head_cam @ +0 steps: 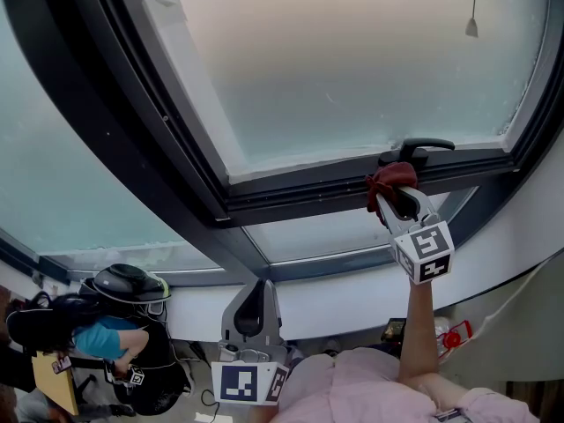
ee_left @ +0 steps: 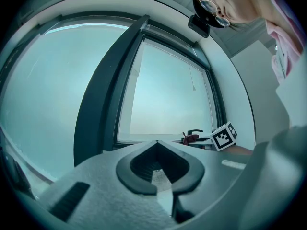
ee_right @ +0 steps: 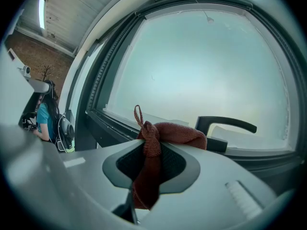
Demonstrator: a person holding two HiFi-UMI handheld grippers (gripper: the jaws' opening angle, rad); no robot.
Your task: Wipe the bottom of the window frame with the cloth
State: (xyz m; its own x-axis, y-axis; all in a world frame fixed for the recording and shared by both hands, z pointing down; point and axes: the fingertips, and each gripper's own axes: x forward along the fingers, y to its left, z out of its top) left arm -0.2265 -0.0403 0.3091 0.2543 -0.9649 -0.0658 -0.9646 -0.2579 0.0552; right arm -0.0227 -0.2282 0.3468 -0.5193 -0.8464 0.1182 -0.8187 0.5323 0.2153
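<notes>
Where the dark, smooth window frame (head_cam: pixel 308 192) runs under the frosted glass pane (head_cam: pixel 352 60), the right hand-held gripper (ee_right: pixel 149 164) is clamped on a dark red cloth (ee_right: pixel 165 134). The cloth is a coarse-woven rag bunched into a soft lump, with a thin loop sticking up from it. The gripper's 2 matte grey jaws are closed on the hanging middle of the cloth, while the bunched end bulges out past their tips. That end lies at the frame's bottom rail, just beside the black, lever-shaped handle (ee_right: pixel 225 124); whether it presses on the rail cannot be told. A white cube with black square markers (head_cam: pixel 425 252) sits behind these jaws. The left hand-held gripper (ee_left: pixel 160 176) is held low, well apart from the frame. Its 2 jaws are drawn together with nothing between them, and dark ribbed pads line their diamond-shaped hollow.
</notes>
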